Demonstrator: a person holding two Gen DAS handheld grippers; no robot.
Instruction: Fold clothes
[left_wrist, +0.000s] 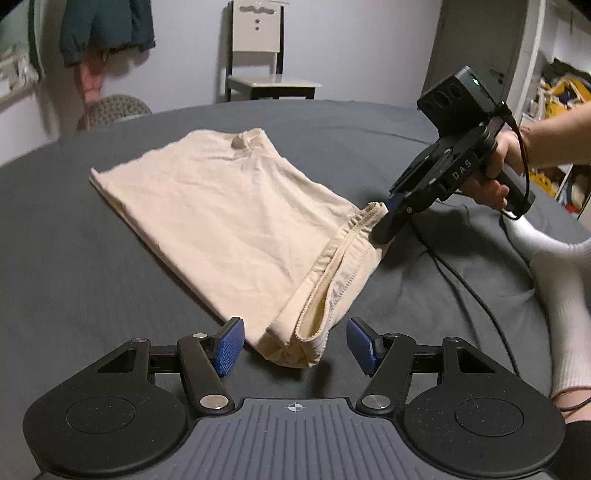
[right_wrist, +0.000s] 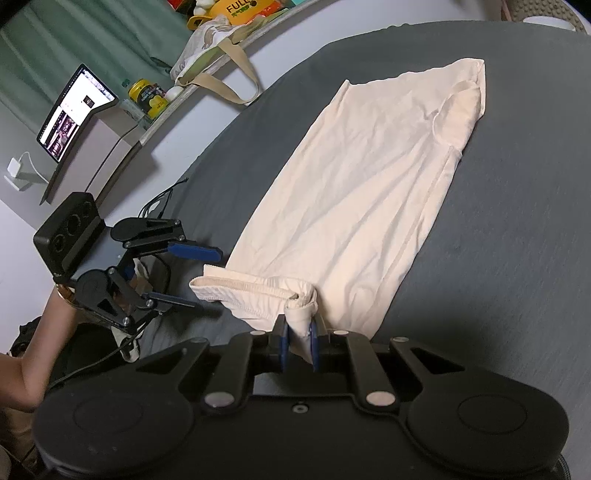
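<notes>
A cream garment (left_wrist: 221, 221) (right_wrist: 351, 192), folded lengthwise, lies flat on the dark grey bed cover (left_wrist: 74, 258) (right_wrist: 498, 221). Its stitched hem faces both grippers. My left gripper (left_wrist: 295, 347) (right_wrist: 207, 279) is open, and the near hem corner lies between its blue pads (left_wrist: 231, 345) without being pinched. My right gripper (right_wrist: 299, 343) (left_wrist: 382, 232) is shut on the other hem corner, and a bunch of cream cloth is squeezed between its pads. A hand holds that gripper's handle at the right of the left wrist view.
A chair (left_wrist: 266, 81), a woven stool (left_wrist: 110, 110) and hanging clothes (left_wrist: 103, 33) stand beyond the bed. Black cables (left_wrist: 461, 280) and a leg in a white sock (left_wrist: 561, 288) lie at the right. A lit screen (right_wrist: 74, 114), a can (right_wrist: 146, 94) and a tote bag (right_wrist: 210, 55) line a ledge.
</notes>
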